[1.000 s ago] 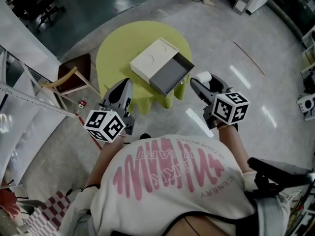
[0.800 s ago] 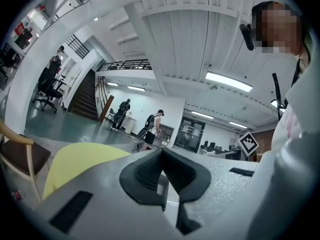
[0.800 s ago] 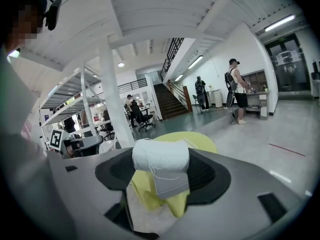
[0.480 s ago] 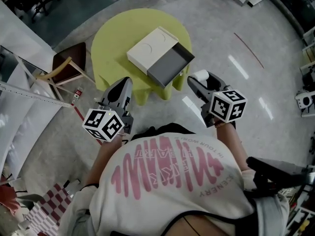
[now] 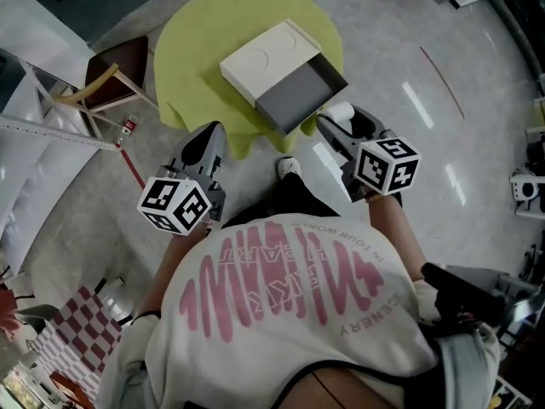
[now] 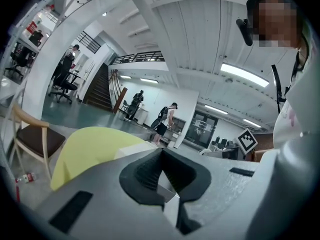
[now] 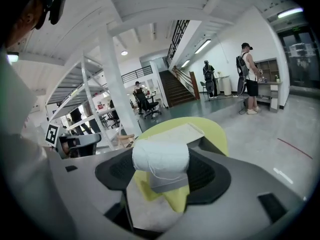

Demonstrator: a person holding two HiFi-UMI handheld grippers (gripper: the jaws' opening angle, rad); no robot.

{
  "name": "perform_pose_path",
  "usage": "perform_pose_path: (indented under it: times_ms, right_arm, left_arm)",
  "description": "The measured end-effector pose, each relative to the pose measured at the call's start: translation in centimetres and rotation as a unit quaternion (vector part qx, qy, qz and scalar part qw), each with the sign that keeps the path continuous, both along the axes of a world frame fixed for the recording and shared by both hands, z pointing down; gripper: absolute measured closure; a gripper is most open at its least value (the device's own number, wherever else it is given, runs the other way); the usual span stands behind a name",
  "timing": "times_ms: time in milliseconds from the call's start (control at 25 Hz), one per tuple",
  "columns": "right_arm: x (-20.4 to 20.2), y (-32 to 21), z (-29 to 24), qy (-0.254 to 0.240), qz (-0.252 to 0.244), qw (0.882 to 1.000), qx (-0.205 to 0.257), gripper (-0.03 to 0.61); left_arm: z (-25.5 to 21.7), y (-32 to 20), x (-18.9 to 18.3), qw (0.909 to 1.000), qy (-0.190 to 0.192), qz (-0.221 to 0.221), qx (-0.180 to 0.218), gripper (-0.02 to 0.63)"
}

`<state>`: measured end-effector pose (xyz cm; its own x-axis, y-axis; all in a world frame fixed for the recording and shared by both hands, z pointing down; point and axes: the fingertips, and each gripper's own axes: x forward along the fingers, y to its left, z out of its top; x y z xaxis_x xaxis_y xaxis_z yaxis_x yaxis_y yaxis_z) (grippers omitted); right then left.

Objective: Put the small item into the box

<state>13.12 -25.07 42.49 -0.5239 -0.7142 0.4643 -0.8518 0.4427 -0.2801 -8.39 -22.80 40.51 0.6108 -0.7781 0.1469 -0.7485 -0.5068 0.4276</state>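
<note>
My right hand-held gripper [image 5: 338, 126] is closed on the small item [image 7: 160, 160], a white roll of thread. It holds the roll in the air, just beside the open grey drawer of the box [image 5: 300, 99]. The box lies on the yellow-green table [image 5: 183, 49]. My left hand-held gripper [image 6: 162, 153] has its jaws together, with nothing between them. The pink print on the shirt [image 5: 289, 313] stands upside down, and I cannot read it surely.

Open-plan office hall: staircase [image 6: 99, 90], swivel chairs [image 6: 62, 89], mezzanine railing [image 6: 137, 58], polished grey floor [image 5: 430, 54].
</note>
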Motion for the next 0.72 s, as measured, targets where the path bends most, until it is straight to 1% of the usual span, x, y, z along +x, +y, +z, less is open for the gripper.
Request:
perform_pose_path:
  times_ms: [160,400,600,720]
  right_arm:
    - [-0.9,-2.9,1.6,-0.004,-0.034,0.999,-0.015,0.278]
    - [-1.6,-7.2,4.1,0.016,-0.082,0.996,-0.040,0.278]
    - [-1.8,-9.8,7.0,0.051,-0.122,0.989,-0.063,0.278]
    - [-2.2,-10.8,8.9,0.062,-0.144,0.984,-0.083,0.278]
  left_arm:
    - [1.3,-1.0,0.0,0.9995,0.001,-0.024,-0.019,0.606]
    - [2.8,-3.9,0.0,0.9965,0.015,-0.067,-0.048,0.606]
    - [4.3,-5.3,-1.0,0.9919,0.005,-0.107,-0.068,0.606]
    - [5.0,-5.6,-1.7,0.9881,0.004,-0.133,-0.078,0.606]
